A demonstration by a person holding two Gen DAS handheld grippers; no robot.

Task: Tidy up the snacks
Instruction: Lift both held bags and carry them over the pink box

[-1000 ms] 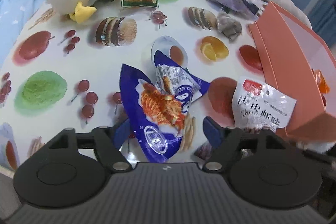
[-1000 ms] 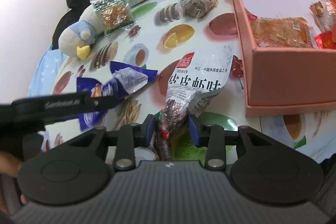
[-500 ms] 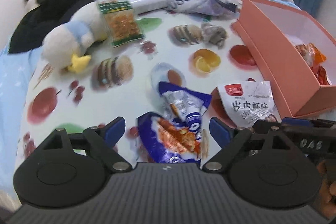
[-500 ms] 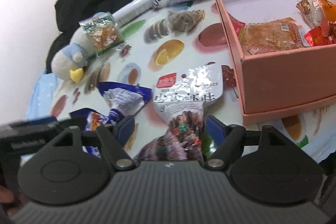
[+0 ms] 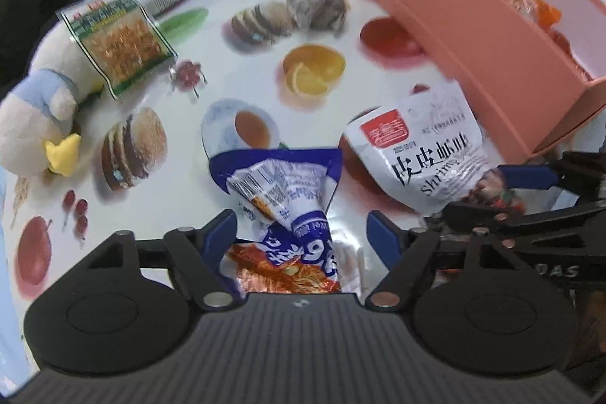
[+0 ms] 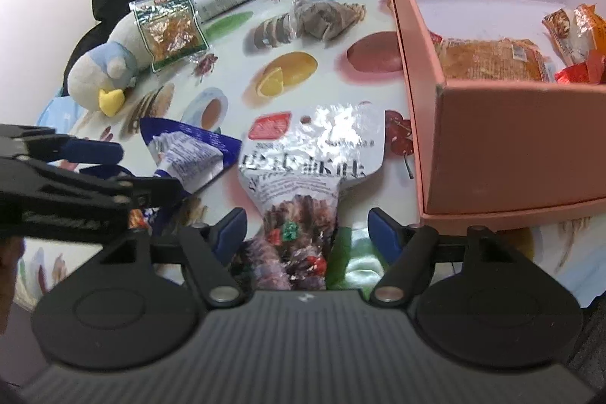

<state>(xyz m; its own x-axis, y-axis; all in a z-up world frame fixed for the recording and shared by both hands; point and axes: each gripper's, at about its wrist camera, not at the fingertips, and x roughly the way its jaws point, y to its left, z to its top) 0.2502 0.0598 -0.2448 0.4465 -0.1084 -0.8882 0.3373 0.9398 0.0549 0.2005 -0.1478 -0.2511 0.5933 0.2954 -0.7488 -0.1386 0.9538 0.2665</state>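
White cloth (image 5: 125,199) printed with fruit and bread covered the table and filled most of both views. Next in size, the salmon-pink box (image 6: 503,142) stood open at the right of the right wrist view, and orange and red snack packets (image 6: 492,59) lay inside it. A plush penguin (image 6: 102,70) lay at the upper left, and a green snack packet (image 6: 166,29) rested on its body.

In the lower centre of the right wrist view, the silver shrimp bag (image 6: 306,154) lay flat on the cloth just beside the box. Its lower end was between the blue pads of the right gripper (image 6: 306,233), whose jaws had just been closing a little, but the pads did not touch the bag.

In the left wrist view, the crumpled blue snack bag (image 5: 288,199) lay at the lower centre. The left gripper (image 5: 303,233) had it between moderately wide fingers that had just been closing, with a gap on each side.
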